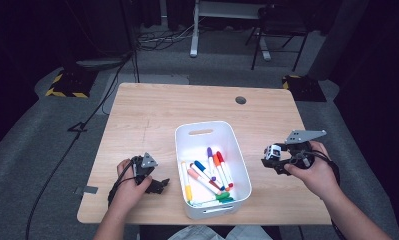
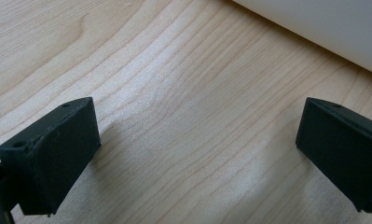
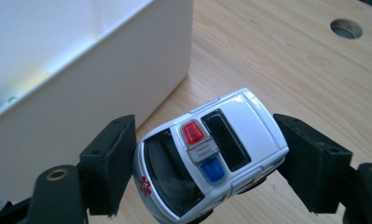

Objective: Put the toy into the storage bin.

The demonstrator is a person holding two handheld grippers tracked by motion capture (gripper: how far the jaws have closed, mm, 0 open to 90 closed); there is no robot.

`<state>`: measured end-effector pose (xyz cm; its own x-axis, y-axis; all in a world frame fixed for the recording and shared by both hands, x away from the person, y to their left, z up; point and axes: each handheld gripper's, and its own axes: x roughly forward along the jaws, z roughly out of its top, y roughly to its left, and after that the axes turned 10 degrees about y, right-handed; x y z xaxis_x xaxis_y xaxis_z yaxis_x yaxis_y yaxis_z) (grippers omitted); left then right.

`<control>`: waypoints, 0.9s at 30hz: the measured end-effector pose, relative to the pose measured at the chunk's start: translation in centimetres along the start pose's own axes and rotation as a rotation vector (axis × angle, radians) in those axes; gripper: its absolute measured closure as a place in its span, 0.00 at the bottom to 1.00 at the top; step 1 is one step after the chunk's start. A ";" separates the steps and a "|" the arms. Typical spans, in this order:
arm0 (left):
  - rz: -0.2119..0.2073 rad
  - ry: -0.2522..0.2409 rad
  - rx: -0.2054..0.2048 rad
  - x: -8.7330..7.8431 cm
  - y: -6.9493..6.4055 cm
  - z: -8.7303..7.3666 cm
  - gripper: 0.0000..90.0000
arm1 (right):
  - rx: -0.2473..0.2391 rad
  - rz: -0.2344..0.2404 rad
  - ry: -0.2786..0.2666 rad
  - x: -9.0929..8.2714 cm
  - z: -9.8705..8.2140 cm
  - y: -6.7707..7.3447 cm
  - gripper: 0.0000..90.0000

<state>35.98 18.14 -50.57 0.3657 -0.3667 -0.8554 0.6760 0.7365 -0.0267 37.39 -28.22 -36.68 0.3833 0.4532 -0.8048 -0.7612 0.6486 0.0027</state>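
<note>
well, starting from the wooden table (image 1: 152,107), the big thing on it is the white bin (image 1: 205,128), sitting near the person's edge and holding a heap of coloured markers (image 1: 210,175). to the right of the bin, raised off the wood, the right gripper (image 1: 273,156) has its jaws clamped on the two sides of a small white toy car (image 3: 211,151) with a red and a blue roof light; the car sits tilted, nose angled down, just beside the bin's outer wall. to the left of the bin, the left gripper (image 1: 159,186) rests low over bare wood, jaws spread wide with nothing between them. my guess is the car is headed into the bin, so the thing to do well is clear the rim with room to spare before swinging across, since the tilted car could clip that wall and twist in the pads. inside the bin, the far half by the handle slot is bare, a better landing spot than the marker pile. right of the bin the table edge is close, so any drift should go toward the bin.
</note>
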 end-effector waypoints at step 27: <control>-0.008 0.002 -0.008 0.2 0.1 0.3 0.00 | -0.114 0.084 -0.069 -0.8 7.0 6.1 0.27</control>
<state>36.34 17.94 -50.57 0.3592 -0.3710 -0.8564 0.6734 0.7383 -0.0374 36.16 -20.35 -31.83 0.3476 0.5465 -0.7619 -0.8450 0.5347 -0.0020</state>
